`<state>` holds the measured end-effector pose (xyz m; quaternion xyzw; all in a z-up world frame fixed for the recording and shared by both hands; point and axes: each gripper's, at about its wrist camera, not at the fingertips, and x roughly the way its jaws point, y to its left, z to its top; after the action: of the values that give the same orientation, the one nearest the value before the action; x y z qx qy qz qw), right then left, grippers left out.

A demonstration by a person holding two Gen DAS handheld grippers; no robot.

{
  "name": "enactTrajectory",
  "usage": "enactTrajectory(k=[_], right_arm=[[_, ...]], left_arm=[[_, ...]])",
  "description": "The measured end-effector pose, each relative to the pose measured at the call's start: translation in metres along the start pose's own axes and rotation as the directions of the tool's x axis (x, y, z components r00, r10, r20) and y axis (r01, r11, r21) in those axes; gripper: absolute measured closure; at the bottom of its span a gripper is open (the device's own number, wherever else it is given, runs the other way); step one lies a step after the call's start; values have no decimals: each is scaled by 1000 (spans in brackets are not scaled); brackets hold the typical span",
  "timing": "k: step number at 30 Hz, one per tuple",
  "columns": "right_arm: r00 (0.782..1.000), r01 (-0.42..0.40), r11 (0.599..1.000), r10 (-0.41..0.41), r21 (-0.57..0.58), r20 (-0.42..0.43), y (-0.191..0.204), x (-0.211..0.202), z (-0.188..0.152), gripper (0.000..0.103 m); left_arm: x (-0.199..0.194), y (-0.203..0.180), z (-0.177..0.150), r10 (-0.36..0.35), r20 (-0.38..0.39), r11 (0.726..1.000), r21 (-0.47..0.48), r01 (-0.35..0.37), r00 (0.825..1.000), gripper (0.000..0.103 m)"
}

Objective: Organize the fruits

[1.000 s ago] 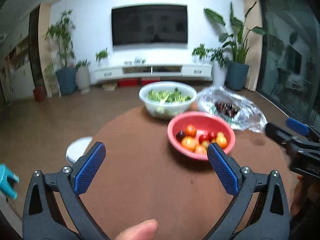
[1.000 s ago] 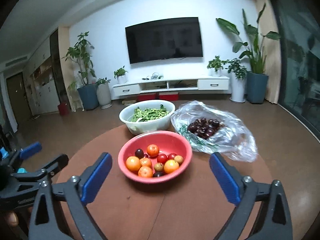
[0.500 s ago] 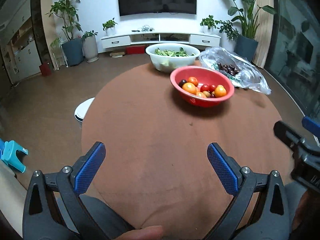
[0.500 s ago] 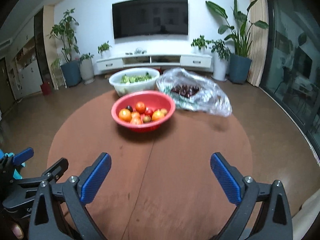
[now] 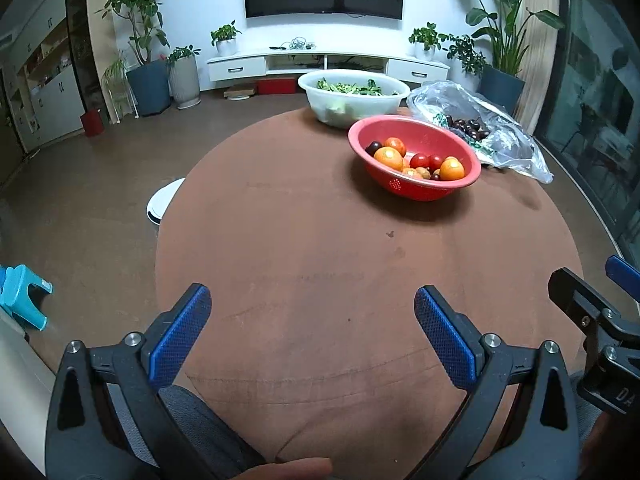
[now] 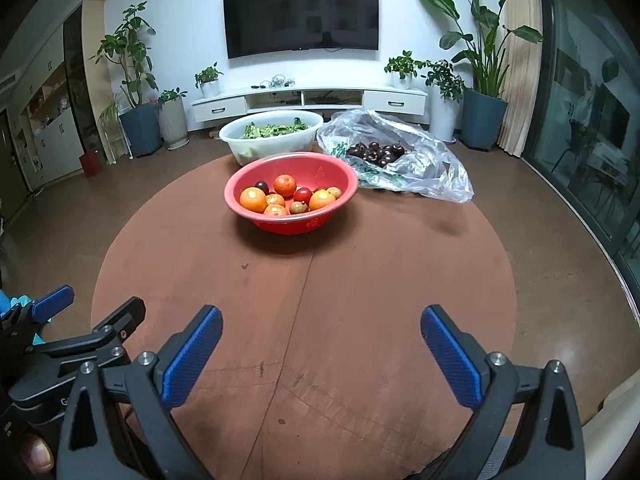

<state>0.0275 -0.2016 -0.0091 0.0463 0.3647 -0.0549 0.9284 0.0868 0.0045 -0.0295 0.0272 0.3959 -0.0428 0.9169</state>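
Two views told the same story. Left wrist: the left tongs (image 5: 310, 314) hung spread and empty above the desk (image 5: 320, 248), the fruits (image 5: 416, 160) heaped in a red bowl (image 5: 408, 190) far ahead, slightly right. Right wrist: the right tongs (image 6: 320, 336) gaped empty too, that bowl far ahead, slightly left, probably kept central so either could reach it.

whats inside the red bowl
The red bowl holds oranges, small red tomatoes and a dark plum. Anything beneath that pile is hidden.
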Motion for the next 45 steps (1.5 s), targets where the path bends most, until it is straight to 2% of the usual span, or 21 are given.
enactTrajectory(k=[45], right_arm=[[999,6,1000,-7,-10,-49,6,10,-6,1]], left_arm=[[14,-1,-6,26,-13,1000,6,-26,1000,0]])
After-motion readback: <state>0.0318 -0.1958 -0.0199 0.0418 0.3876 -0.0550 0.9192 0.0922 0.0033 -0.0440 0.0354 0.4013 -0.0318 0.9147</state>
